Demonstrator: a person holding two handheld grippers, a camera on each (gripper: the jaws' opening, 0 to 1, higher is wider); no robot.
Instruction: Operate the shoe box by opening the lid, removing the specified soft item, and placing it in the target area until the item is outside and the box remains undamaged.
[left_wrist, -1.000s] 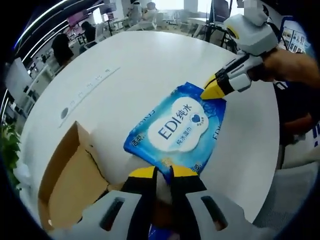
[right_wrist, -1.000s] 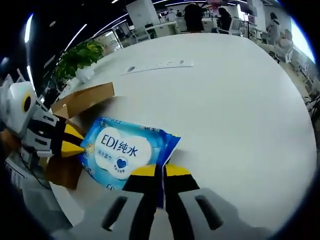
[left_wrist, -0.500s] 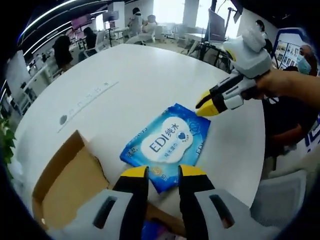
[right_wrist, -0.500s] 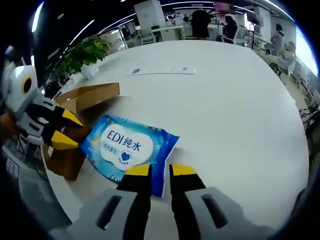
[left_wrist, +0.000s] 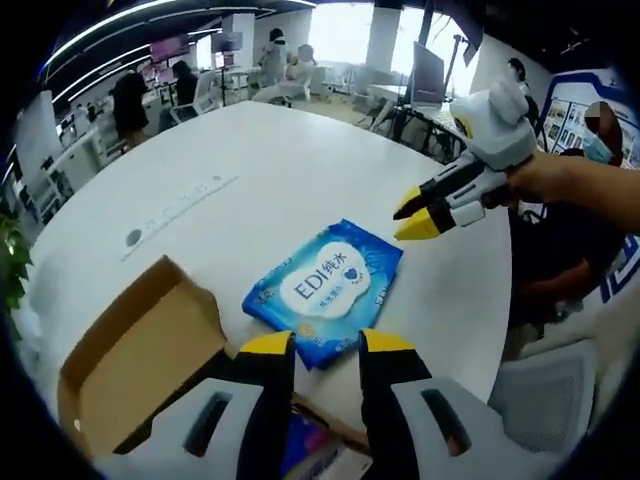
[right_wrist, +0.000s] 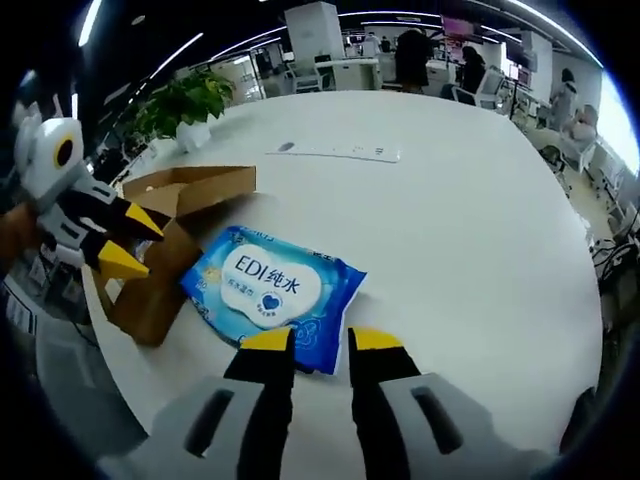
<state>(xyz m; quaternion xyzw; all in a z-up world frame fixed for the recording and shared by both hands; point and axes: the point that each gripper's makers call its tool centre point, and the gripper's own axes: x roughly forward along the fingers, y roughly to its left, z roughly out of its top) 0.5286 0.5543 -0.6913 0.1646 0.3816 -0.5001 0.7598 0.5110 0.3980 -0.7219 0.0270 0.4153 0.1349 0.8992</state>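
A blue and white pack of wet wipes (left_wrist: 325, 290) lies flat on the white table, outside the shoe box. The brown cardboard shoe box (left_wrist: 140, 370) stands beside it with its lid flap up. My left gripper (left_wrist: 326, 345) is open just short of the pack's near edge, over the box's rim, and holds nothing. My right gripper (left_wrist: 414, 216) hovers open above the pack's far corner. In the right gripper view the pack (right_wrist: 275, 295) lies just ahead of my open right gripper (right_wrist: 320, 340), with the box (right_wrist: 165, 255) and the open left gripper (right_wrist: 128, 242) to its left.
A long pale strip (right_wrist: 340, 152) lies farther out on the round white table (right_wrist: 470, 230). A potted plant (right_wrist: 185, 100) stands past the table's edge. A person's arm (left_wrist: 580, 185) holds the right gripper. Desks and people fill the background.
Both grippers were shut on opposite ends of the wipes pack; they have opened, let it go and drawn back. The pack now rests on the table.
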